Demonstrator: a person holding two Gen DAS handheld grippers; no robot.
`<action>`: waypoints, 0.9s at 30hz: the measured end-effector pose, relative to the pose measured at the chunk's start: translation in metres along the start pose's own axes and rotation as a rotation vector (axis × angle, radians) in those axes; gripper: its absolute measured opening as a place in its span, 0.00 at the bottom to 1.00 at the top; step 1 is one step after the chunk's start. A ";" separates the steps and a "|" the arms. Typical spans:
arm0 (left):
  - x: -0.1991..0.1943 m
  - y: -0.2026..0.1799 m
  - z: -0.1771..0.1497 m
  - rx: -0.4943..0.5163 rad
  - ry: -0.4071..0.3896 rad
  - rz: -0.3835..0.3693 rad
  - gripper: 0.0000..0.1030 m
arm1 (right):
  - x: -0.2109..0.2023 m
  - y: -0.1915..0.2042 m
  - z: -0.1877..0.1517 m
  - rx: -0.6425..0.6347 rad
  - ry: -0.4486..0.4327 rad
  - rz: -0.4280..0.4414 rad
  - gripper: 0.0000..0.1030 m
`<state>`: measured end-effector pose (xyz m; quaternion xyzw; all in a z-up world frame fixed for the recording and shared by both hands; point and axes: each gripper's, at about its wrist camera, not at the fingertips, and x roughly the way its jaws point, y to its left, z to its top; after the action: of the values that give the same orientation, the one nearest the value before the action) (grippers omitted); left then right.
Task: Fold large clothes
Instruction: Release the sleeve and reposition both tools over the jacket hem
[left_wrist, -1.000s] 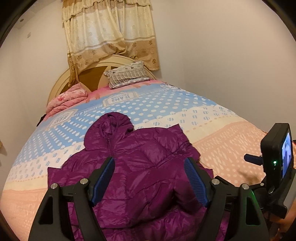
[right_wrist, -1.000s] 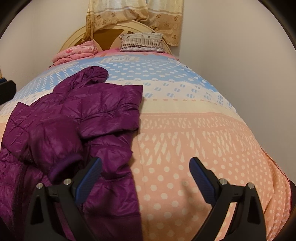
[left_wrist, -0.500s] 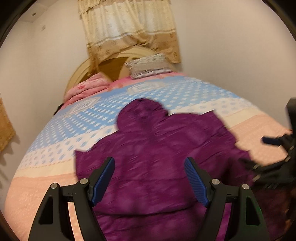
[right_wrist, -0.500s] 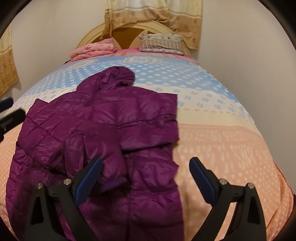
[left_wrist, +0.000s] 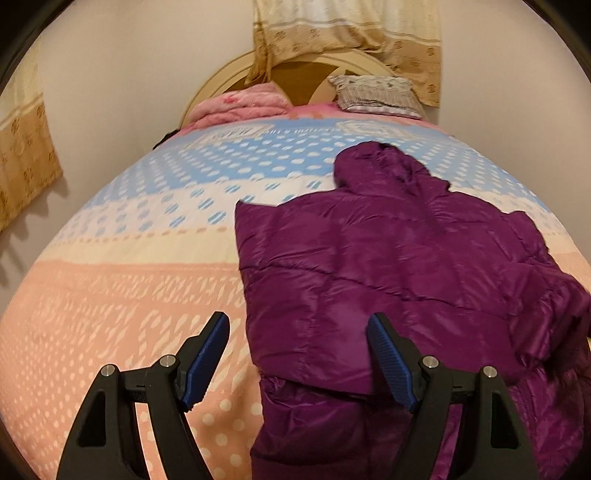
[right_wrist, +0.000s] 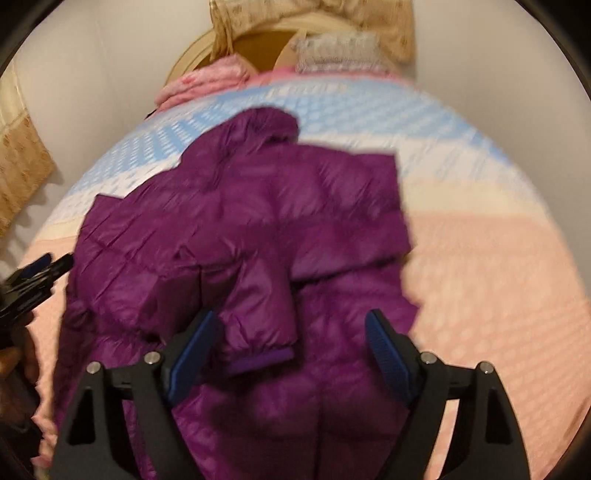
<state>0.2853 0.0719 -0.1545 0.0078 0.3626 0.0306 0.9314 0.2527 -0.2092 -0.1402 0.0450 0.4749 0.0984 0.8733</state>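
While the purple quilted puffer jacket lies face-up on the bed's dotted blue, cream and peach quilt, filling the view from about 6 to 2 o'clock in the left wrist camera, the step in hand looks like taking hold of its two sides for the next fold.

At the left, the left gripper hangs with its jaws wide and nothing between the pads, straddling the jacket's near left edge at 6 o'clock. To do this well, I judge it should pinch the hem corner through all layers, since slick padded fabric will likely slide.

Further right, the right gripper stands over the folded-in sleeve, whose darker knit cuff sits between its jaws; these have just been closing a little but remain wide and press on nothing. That view is blurred. Both hands should probably lift together so the sleeve stays tucked.

Counted: one jacket, one hood at 1 o'clock, two grippers, one striped grey pillow at 12 o'clock, one folded pink blanket at 11 o'clock.
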 end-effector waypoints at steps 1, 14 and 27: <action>0.004 0.001 0.000 -0.012 0.008 -0.003 0.75 | 0.009 0.002 -0.002 -0.005 0.033 0.018 0.58; 0.003 0.007 0.004 -0.013 0.008 0.002 0.75 | -0.017 -0.030 0.022 -0.051 -0.051 -0.234 0.09; 0.009 -0.006 0.046 -0.024 -0.045 0.019 0.75 | -0.044 -0.026 0.033 0.019 -0.160 -0.318 0.49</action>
<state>0.3234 0.0665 -0.1271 0.0008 0.3410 0.0437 0.9390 0.2609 -0.2439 -0.0905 -0.0147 0.4062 -0.0492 0.9124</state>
